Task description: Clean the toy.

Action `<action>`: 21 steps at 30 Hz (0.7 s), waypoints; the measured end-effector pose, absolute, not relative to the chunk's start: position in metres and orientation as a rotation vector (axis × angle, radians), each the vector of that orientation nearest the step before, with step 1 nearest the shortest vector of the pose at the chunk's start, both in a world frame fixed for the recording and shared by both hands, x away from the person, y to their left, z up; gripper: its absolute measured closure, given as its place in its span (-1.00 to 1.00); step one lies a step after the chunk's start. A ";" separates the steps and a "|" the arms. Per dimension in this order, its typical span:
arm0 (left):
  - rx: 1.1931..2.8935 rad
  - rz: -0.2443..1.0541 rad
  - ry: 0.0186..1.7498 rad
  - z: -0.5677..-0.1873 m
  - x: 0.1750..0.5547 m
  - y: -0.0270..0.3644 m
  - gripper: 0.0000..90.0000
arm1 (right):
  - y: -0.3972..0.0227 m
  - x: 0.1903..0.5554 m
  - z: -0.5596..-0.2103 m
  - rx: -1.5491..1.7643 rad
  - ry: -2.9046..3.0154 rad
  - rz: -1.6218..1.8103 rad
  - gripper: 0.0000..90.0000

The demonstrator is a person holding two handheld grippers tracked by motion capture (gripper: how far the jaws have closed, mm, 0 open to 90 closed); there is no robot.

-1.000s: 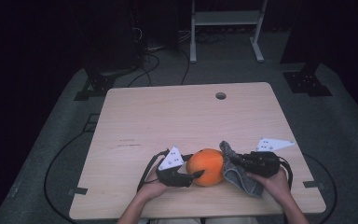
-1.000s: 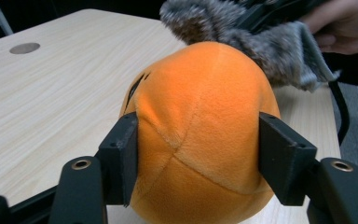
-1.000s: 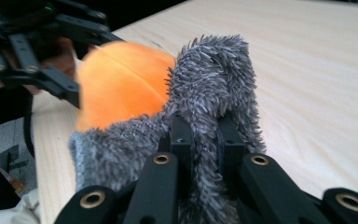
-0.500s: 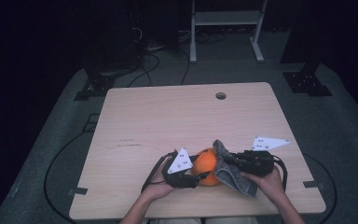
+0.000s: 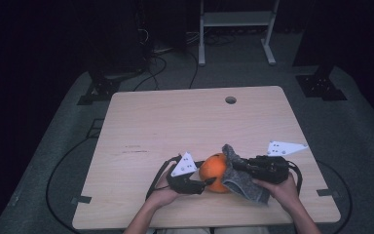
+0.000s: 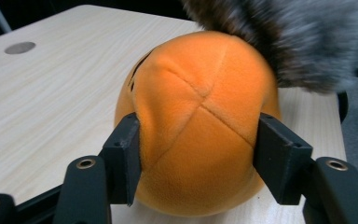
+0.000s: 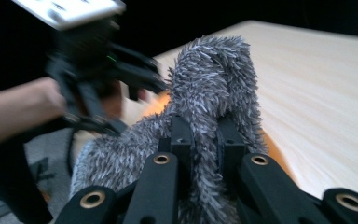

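Near the front edge of the pale wooden desk [image 5: 175, 122] sits the round orange plush ball [image 5: 213, 171], clamped between the jaws of my left tool [image 6: 198, 158], which have just been closing and now dent its sides. Against its far flank I press the shaggy grey cloth [image 5: 243, 183], pinched tight in my right tool [image 7: 200, 135]. Wiping looks underway to me; most of the ball's surface is not yet covered.
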State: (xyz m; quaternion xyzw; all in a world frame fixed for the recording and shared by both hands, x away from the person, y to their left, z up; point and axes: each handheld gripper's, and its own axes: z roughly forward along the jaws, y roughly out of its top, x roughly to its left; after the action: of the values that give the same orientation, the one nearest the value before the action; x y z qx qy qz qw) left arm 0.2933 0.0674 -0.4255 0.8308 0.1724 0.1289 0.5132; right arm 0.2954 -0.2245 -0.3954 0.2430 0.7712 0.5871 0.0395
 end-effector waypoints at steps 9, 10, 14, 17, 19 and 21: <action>2.014 0.317 0.368 -0.417 0.287 0.069 -0.06 | -0.221 0.303 -0.411 0.796 2.388 1.745 0.79; 2.014 0.315 0.370 -0.417 0.287 0.069 -0.06 | -0.222 0.304 -0.412 0.811 2.383 1.730 0.79; 2.008 0.316 0.382 -0.413 0.288 0.074 -0.05 | -0.227 0.308 -0.416 0.859 2.386 1.655 0.79; 2.028 0.340 0.395 -0.411 0.289 0.076 -0.06 | -0.227 0.305 -0.412 0.841 2.372 1.675 0.79; 2.020 0.337 0.401 -0.412 0.289 0.075 -0.06 | -0.222 0.299 -0.406 0.781 2.364 1.759 0.79; 2.017 0.332 0.408 -0.412 0.288 0.072 -0.07 | -0.215 0.296 -0.402 0.740 2.373 1.772 0.79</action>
State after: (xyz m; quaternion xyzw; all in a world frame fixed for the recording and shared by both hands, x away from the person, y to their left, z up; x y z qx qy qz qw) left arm 0.2883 0.0722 -0.4119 0.8355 0.1691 0.1376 0.5043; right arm 0.2963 -0.2153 -0.4023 0.2421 0.7765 0.5800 0.0446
